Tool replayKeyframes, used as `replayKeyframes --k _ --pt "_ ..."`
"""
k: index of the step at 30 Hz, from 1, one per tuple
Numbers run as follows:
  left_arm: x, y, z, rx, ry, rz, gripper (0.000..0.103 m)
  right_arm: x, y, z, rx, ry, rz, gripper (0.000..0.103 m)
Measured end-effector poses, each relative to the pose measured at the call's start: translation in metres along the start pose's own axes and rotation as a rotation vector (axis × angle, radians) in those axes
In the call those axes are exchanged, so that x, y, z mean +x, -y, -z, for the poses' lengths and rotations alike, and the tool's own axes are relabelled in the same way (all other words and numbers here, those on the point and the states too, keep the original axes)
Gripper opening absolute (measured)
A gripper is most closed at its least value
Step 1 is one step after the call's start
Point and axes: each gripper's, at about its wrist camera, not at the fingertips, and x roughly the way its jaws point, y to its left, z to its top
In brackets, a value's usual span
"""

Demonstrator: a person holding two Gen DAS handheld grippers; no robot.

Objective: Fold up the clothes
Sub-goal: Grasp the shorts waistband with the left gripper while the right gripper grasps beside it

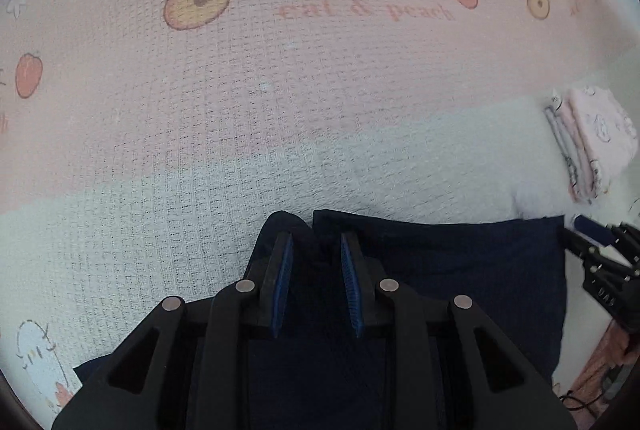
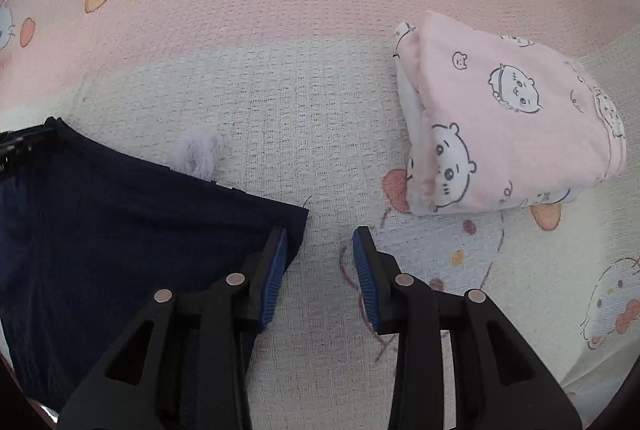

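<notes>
A dark navy garment point(image 1: 460, 270) lies flat on the bed; it also shows in the right wrist view point(image 2: 120, 230). My left gripper point(image 1: 316, 242) is over the garment's far left corner, jaws apart, with a raised fold of navy cloth between the pads. My right gripper point(image 2: 320, 234) is open and empty, its left finger point(image 2: 276, 262) at the garment's right corner, the rest over bare blanket. It also shows at the garment's right edge in the left wrist view point(image 1: 588, 234).
A folded pink garment with cartoon prints point(image 2: 512, 117) lies to the right on the bed, also in the left wrist view point(image 1: 592, 137). The bed has a pink and white cat-and-peach blanket point(image 1: 280, 69). A white fluffy scrap point(image 2: 198, 149) lies by the navy garment.
</notes>
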Motion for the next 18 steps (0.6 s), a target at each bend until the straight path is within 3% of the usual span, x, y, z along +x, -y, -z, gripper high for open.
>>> replayKeyframes --k 2,7,10,14,16,18 --pt "-0.006 0.000 -0.003 0.006 0.019 -0.010 0.026 -0.008 0.008 0.005 0.030 0.010 -0.034 0.034" --pt "0.003 0.013 -0.007 0.091 -0.040 0.040 0.026 -0.002 0.028 0.005 0.109 -0.024 -0.209 0.037" --pt "0.016 0.016 -0.006 0.134 -0.095 -0.054 0.030 -0.002 0.020 0.005 0.069 -0.003 -0.196 0.041" --pt "-0.005 -0.012 -0.003 0.015 -0.034 -0.048 0.032 -0.002 0.014 0.006 0.042 0.003 -0.109 0.038" --pt "-0.021 -0.025 0.003 -0.034 0.008 -0.039 0.032 -0.004 0.017 0.006 0.060 0.009 -0.105 0.038" --pt "-0.027 -0.032 0.014 -0.058 -0.001 -0.034 0.032 -0.006 0.024 0.009 0.088 0.001 -0.139 0.038"
